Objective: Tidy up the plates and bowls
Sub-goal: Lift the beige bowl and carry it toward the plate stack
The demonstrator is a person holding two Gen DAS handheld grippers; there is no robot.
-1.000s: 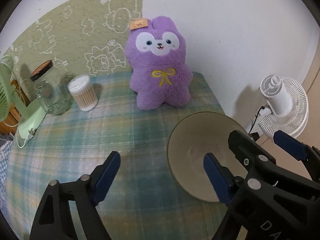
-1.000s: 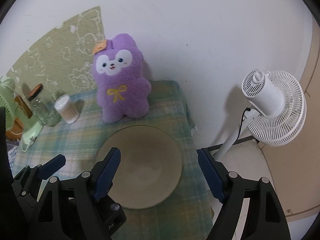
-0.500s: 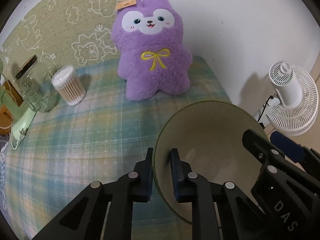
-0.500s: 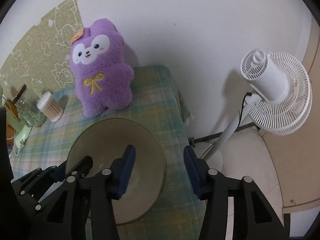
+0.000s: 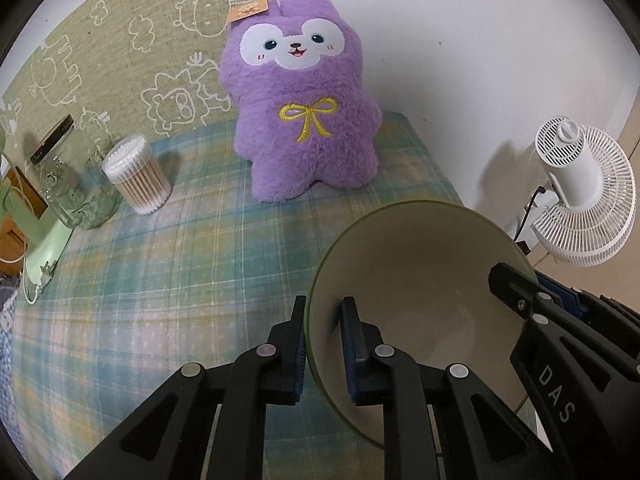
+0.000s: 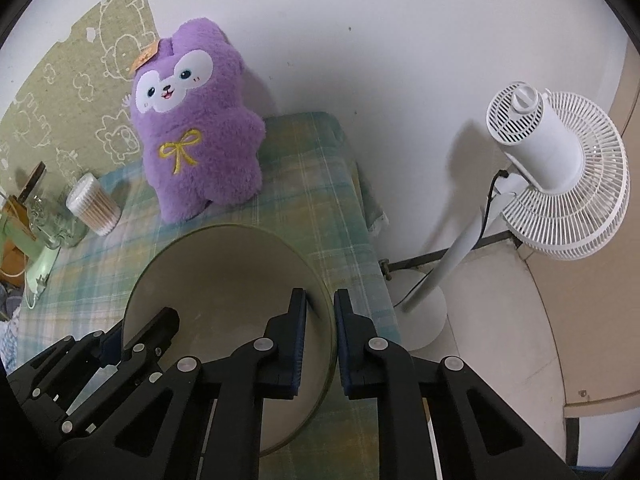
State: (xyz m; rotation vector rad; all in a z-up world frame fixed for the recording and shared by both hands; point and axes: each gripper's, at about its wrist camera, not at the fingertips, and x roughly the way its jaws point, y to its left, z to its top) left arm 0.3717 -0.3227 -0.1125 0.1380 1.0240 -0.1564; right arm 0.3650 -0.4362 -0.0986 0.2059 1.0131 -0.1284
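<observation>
1 plaid-covered table [image 5: 168,280] against a white wall [image 6: 360,40], fan [image 6: 560,184] beside it.

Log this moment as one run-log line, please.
phase: two-handed grasp | left hand-held gripper: shut on bowl rim | right hand-held gripper: shut on opposite rim | bowl: on plaid tablecloth

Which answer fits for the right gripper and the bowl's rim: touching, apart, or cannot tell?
Touching. The right wrist view shows the right gripper with one of its fingers inside the bowl and the other outside, both pressed against the rim.
</observation>
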